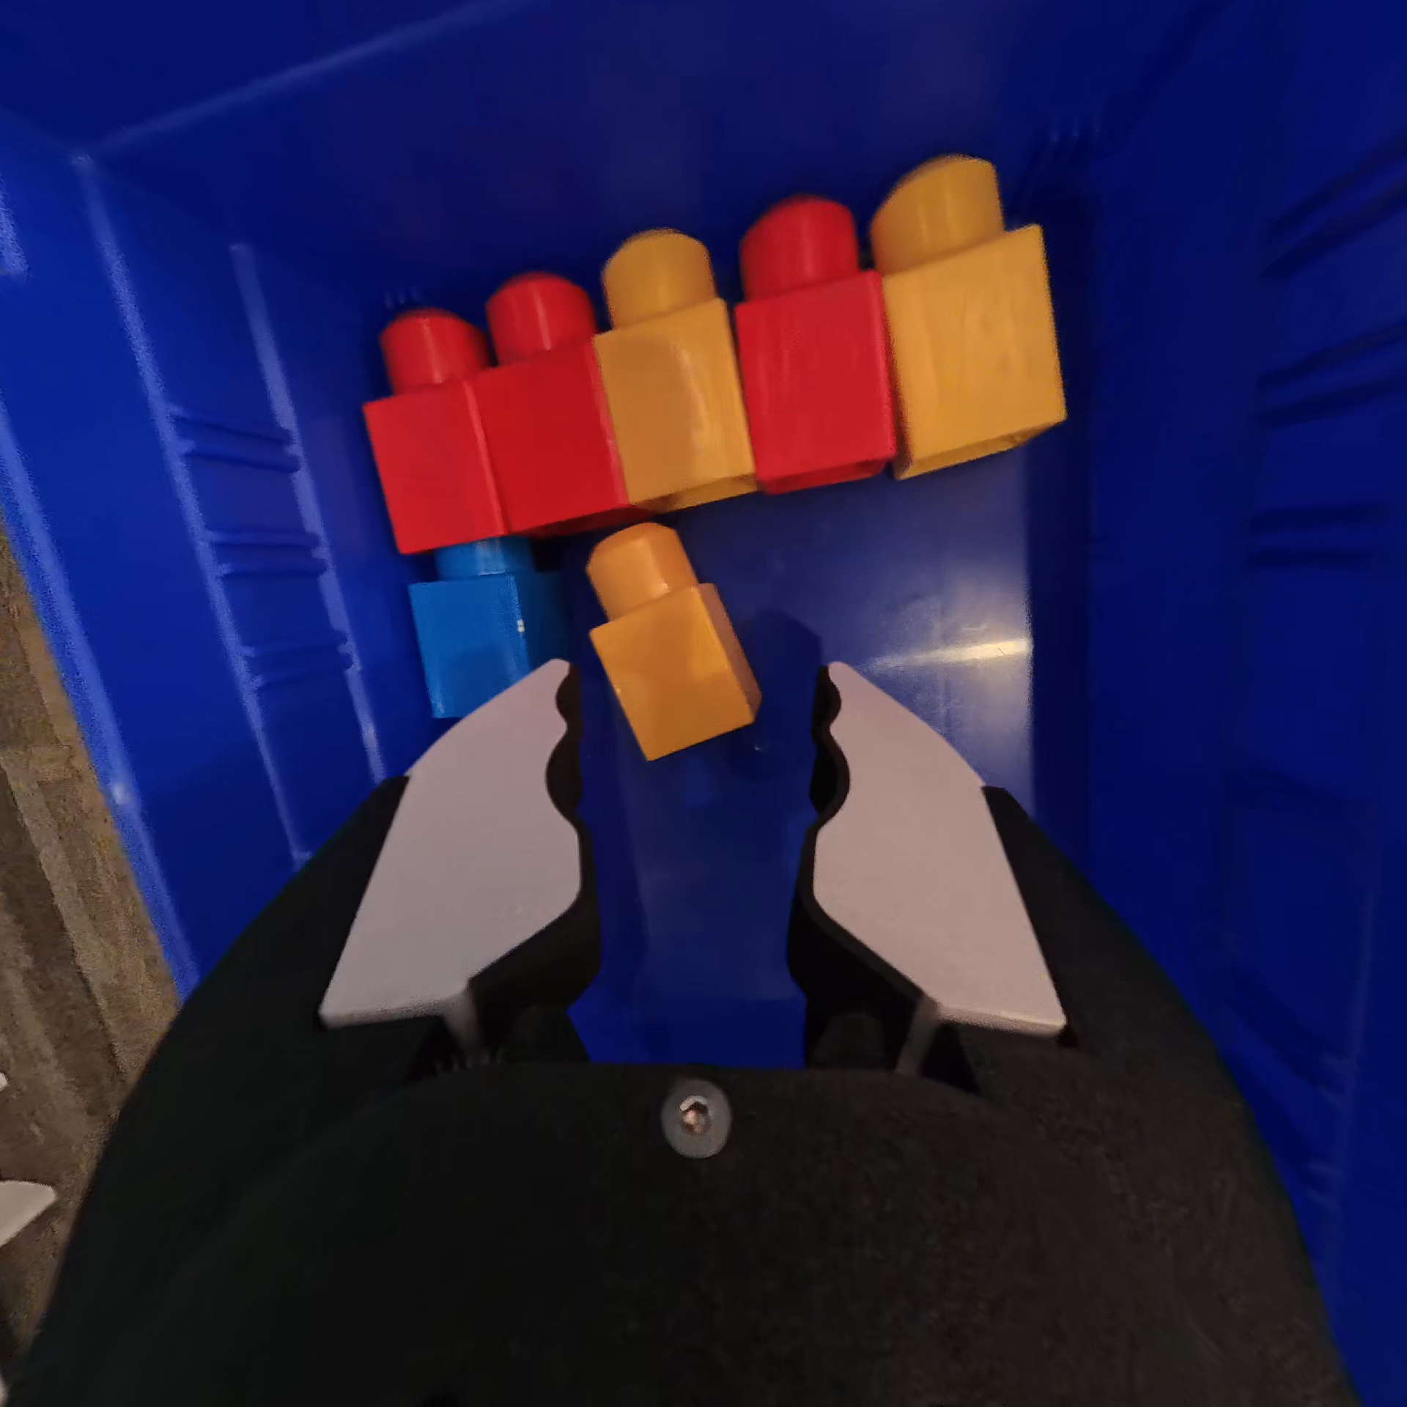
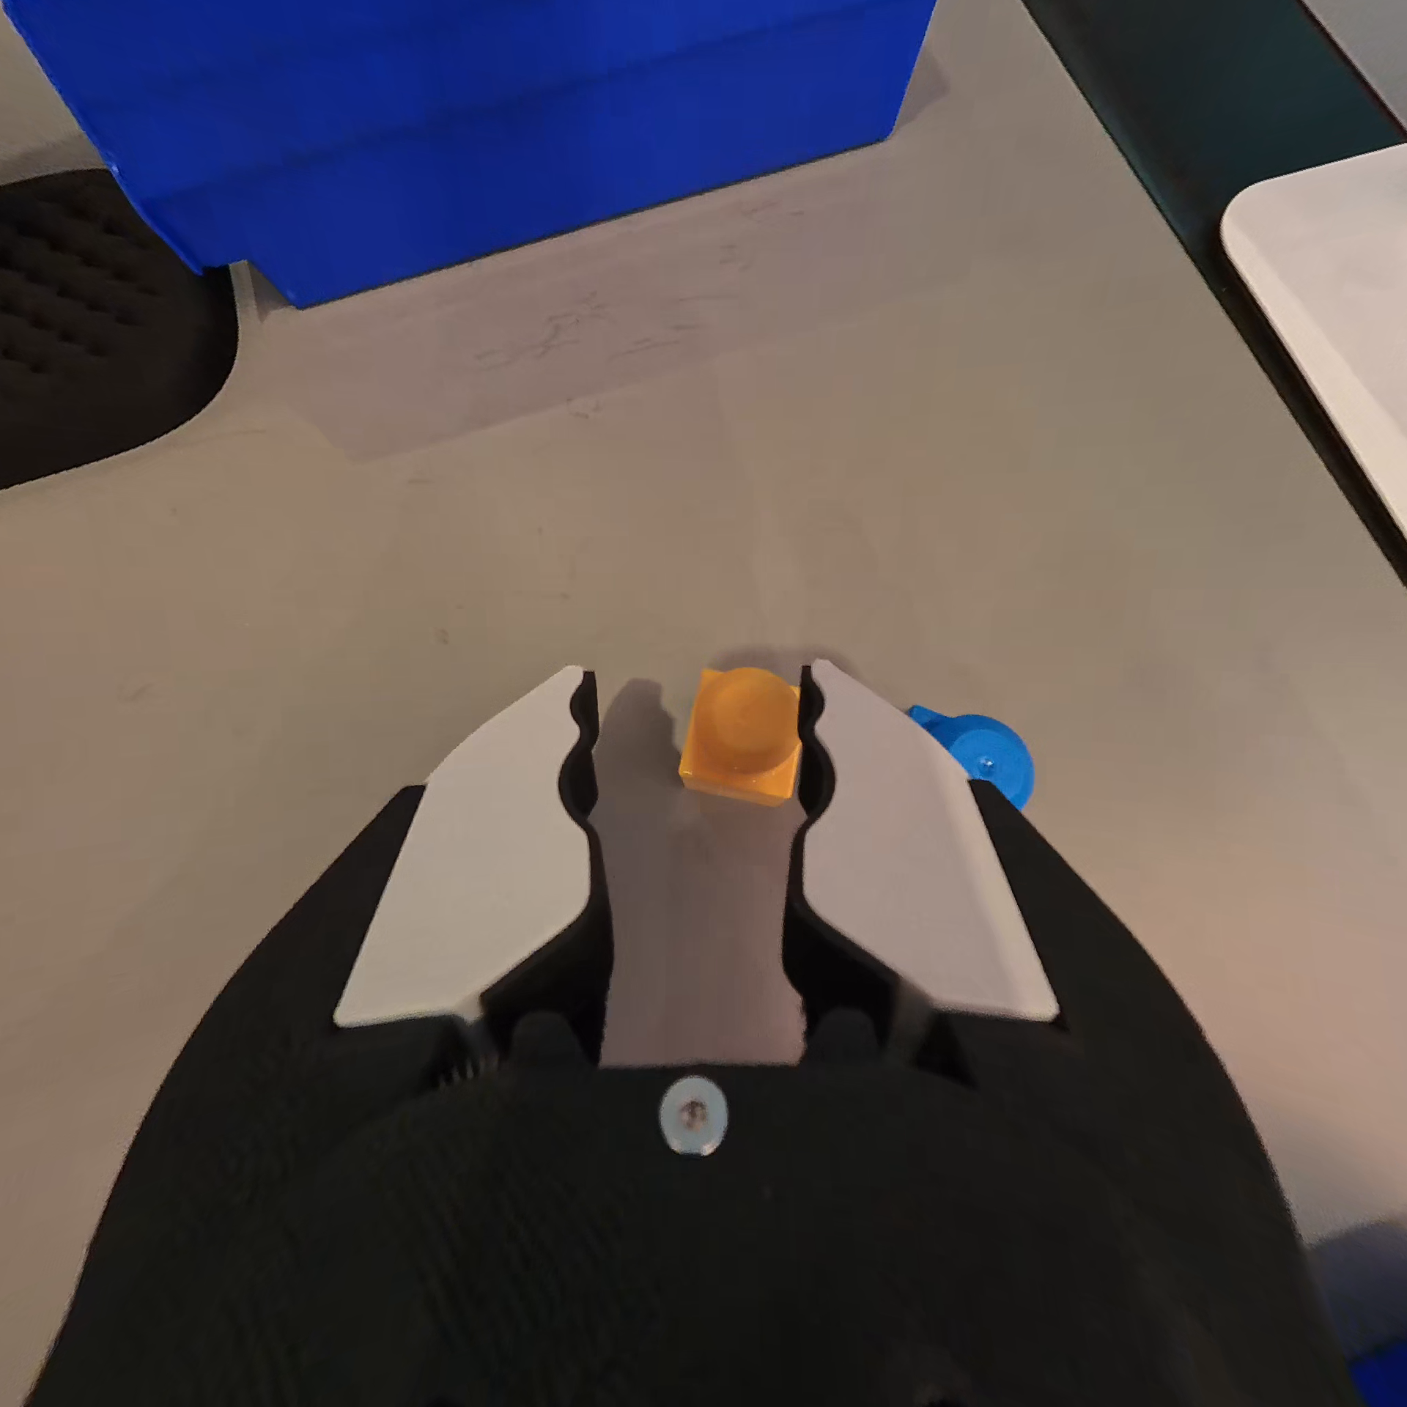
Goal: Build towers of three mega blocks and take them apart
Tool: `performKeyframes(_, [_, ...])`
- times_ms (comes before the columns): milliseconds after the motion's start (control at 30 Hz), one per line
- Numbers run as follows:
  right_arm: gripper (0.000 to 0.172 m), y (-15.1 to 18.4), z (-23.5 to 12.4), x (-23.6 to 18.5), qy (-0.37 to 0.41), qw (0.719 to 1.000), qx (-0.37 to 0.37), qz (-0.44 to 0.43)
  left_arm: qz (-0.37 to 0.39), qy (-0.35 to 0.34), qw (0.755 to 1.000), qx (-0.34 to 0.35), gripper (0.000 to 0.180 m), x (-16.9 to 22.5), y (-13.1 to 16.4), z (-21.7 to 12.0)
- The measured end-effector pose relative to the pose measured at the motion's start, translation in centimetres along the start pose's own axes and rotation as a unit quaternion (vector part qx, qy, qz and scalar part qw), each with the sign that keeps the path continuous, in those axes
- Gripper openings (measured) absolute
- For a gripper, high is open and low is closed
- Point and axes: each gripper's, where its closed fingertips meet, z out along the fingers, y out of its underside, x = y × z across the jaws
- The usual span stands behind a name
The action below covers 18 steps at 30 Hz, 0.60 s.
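Note:
In the left wrist view my left gripper [image 1: 697, 712] is open inside a blue bin [image 1: 1157, 533]. A loose yellow block [image 1: 670, 670] lies on its side on the bin floor between the fingertips, with a gap on each side. Behind it a row of red and yellow blocks [image 1: 708, 396] lies across the bin, and a blue block [image 1: 480, 639] lies at the left. In the right wrist view my right gripper [image 2: 697, 731] is open above the grey table [image 2: 685, 457]. A yellow block [image 2: 742, 735] stands upright between the fingers, close to the right finger [image 2: 875, 799], with a wide gap on the left. A blue block [image 2: 982, 750] stands right of that finger.
The blue bin [image 2: 472, 129] stands at the back of the table in the right wrist view. A black foam pad [image 2: 91, 320] lies at its left. A white flat object [image 2: 1332, 304] lies at the right edge.

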Motion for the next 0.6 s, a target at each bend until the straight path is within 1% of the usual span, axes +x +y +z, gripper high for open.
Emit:
performKeyframes(33, [0.052,0.0,0.0,0.0,0.000,1.000,-0.001,0.000,-0.012,-0.004,1.000,-0.002,0.063,-0.4,0.1,0.0])
performKeyframes(100, [0.052,0.1,0.1,0.1,0.000,1.000,-0.002,0.002,-0.034,0.004,0.999,-0.013,0.066,-0.6,0.5,0.3])
performKeyframes(200, [0.053,0.3,0.2,0.0,-0.001,1.000,-0.007,0.003,-0.055,0.027,0.998,-0.027,0.062,-0.2,0.9,1.1])
performKeyframes(400, [0.054,0.3,0.3,-0.2,-0.002,1.000,-0.011,-0.003,-0.051,0.017,0.997,-0.049,0.054,0.1,1.3,2.7])
performKeyframes(433, [0.054,0.2,0.3,-0.2,-0.002,1.000,-0.011,-0.004,-0.043,0.013,0.998,-0.055,0.049,0.0,1.4,3.0])
performKeyframes(467, [0.054,0.2,0.3,-0.2,-0.001,1.000,-0.010,-0.004,-0.042,0.025,0.998,-0.045,0.043,0.3,1.1,3.1])
performKeyframes(567, [0.053,-0.2,-0.1,0.0,0.005,1.000,-0.002,-0.009,-0.046,0.055,0.996,-0.050,0.042,0.7,1.2,2.1])
performKeyframes(600, [0.052,-0.5,-0.4,0.1,0.008,1.000,0.006,-0.010,-0.049,0.062,0.996,-0.032,0.042,0.6,0.8,1.1])
